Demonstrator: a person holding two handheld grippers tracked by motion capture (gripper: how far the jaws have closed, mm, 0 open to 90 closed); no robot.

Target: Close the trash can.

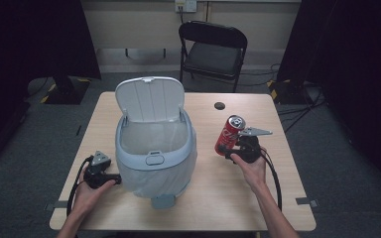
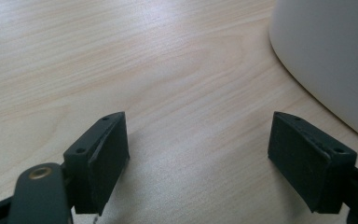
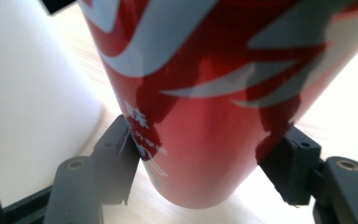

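Observation:
A red soda can [image 1: 229, 135] with white lettering hangs tilted above the table, right of the bin. My right gripper [image 1: 226, 150] is shut on its lower part; in the right gripper view both pads press the can [image 3: 205, 102] from either side. A pale grey pedal bin [image 1: 155, 151] with a white liner stands mid-table, its lid [image 1: 150, 99] flipped up at the back. My left gripper [image 1: 114, 178] rests low at the bin's left front. In the left gripper view its jaws stand wide apart, open [image 2: 198, 161] over bare wood, with the bin's wall [image 2: 331, 56] at the right.
The wooden table [image 1: 213, 198] has a small dark cable hole [image 1: 220, 105] at the back right. A black folding chair [image 1: 212, 52] stands behind the table. The bin's foot pedal [image 1: 162, 201] sticks out toward the front edge.

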